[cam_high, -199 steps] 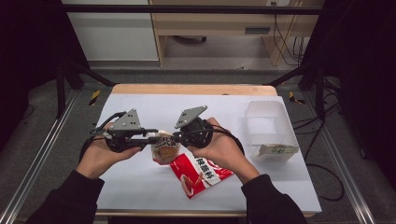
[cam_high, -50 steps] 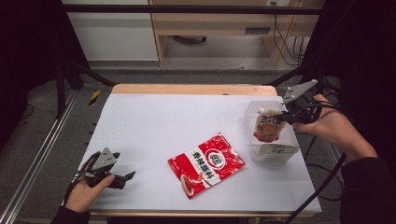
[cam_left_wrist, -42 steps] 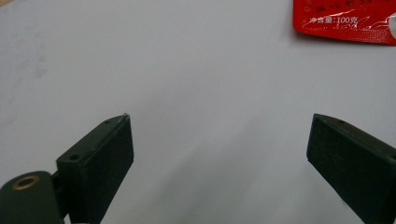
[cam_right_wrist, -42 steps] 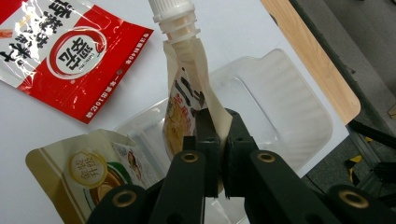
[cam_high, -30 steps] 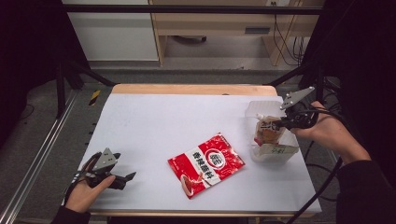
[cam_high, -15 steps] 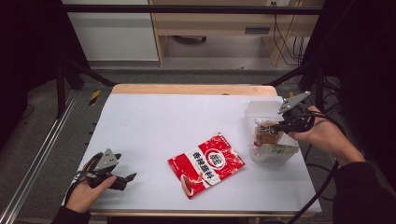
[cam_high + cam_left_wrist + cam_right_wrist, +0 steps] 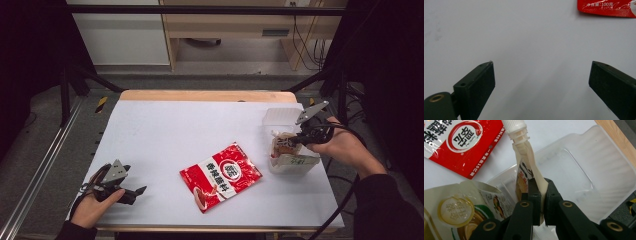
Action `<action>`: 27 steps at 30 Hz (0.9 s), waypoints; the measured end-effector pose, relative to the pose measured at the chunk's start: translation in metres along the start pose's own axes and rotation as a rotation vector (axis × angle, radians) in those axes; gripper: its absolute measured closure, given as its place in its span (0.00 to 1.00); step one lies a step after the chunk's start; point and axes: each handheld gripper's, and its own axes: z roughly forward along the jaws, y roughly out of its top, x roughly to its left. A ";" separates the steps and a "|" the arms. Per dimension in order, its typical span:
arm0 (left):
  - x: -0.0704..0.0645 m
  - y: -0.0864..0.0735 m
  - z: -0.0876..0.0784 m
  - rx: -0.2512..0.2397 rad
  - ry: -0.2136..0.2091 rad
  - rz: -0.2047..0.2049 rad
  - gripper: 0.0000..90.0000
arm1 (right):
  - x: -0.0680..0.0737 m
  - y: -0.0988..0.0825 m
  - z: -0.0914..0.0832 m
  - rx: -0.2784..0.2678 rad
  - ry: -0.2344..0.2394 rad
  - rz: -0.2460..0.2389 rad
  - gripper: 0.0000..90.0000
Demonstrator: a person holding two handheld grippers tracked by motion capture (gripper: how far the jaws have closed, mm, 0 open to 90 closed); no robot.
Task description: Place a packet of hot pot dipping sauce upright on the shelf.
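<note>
While our right tongs [image 7: 540,195] pinch the spouted pouch [image 7: 529,167] over the clear tub [image 7: 292,167] at three o'clock and our left tongs [image 7: 541,77] gape empty at seven, we risk the slippery pouch sliding free beside the tub.

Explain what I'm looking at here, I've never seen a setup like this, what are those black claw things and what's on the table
A person holds a two-jaw hand tool in each hand; no robot arm is involved. One camera looks down from above; one rides on each tool, looking along its black jaws. On the white table lies a red printed foil packet. The left gripper rests open over bare table. The right gripper is clamped on a cream spouted pouch with a white cap, above a clear plastic tub holding another pouch.
</note>
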 end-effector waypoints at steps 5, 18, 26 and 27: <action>0.000 0.000 0.000 0.003 -0.001 0.003 0.07 | 0.001 -0.002 -0.002 0.004 -0.001 0.000 0.87; -0.001 0.000 0.000 0.006 -0.002 0.006 0.07 | 0.008 0.007 -0.014 -0.072 -0.049 0.053 0.41; -0.003 0.001 0.001 0.007 -0.003 0.012 0.07 | 0.035 0.027 -0.043 -0.171 -0.096 -0.027 0.22; -0.003 0.001 0.001 0.007 -0.002 0.013 0.07 | 0.042 0.031 -0.047 -0.184 -0.099 -0.034 0.19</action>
